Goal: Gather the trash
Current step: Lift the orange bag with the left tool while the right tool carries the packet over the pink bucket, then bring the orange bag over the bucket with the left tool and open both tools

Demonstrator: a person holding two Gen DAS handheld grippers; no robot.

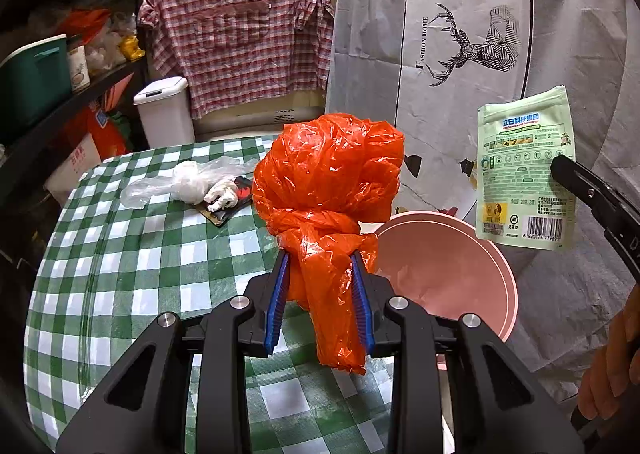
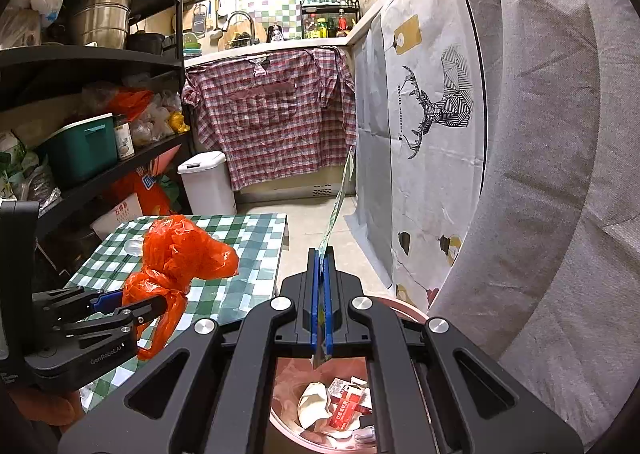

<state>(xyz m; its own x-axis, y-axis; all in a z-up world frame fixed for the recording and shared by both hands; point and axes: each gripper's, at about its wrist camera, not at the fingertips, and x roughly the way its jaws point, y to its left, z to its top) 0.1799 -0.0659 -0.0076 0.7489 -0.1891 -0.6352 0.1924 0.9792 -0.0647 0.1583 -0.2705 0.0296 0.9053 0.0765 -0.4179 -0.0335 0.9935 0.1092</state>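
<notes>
- Grey-white fabric wall cover (image 1: 460, 53) with a geometric line-art deer; print reads "FASHION HOME". Creased, matte.
- Counter in a glossy green-and-white checked cloth (image 1: 132, 254); surface smooth, edges draped.
- Red-and-white plaid shirt (image 1: 240, 41) hangs from the far kitchen ledge.
- Round pink plastic bin (image 1: 460, 254) beside the counter's right edge. The right wrist view shows inside: crumpled white paper (image 2: 314, 404) and a red-and-white carton (image 2: 348, 402); the carton text is too small to read.
- White lidded plastic bin (image 1: 164, 113) on the floor past the counter.
- Knotted orange plastic bag (image 1: 328, 181), thin crinkled film, bulging above the knot. Left tool (image 1: 320, 266) pinches its tail just below the knot with blue ribbed pads (image 1: 278, 294), holding it above the counter's right edge. Tool body reads "GenRobot.AI" in the right wrist view.
- Pale green flat pouch (image 1: 524, 169) with Chinese print, yellow panel and barcode, held over the pink bin. Right tool (image 2: 320, 282) is pressed together on its lower edge; seen edge-on there.
- Clear crumpled plastic bag (image 1: 188, 181) lies on the counter, touching a dark flat wrapper (image 1: 232, 205) with white wadded scraps (image 1: 222, 195) on top.
</notes>
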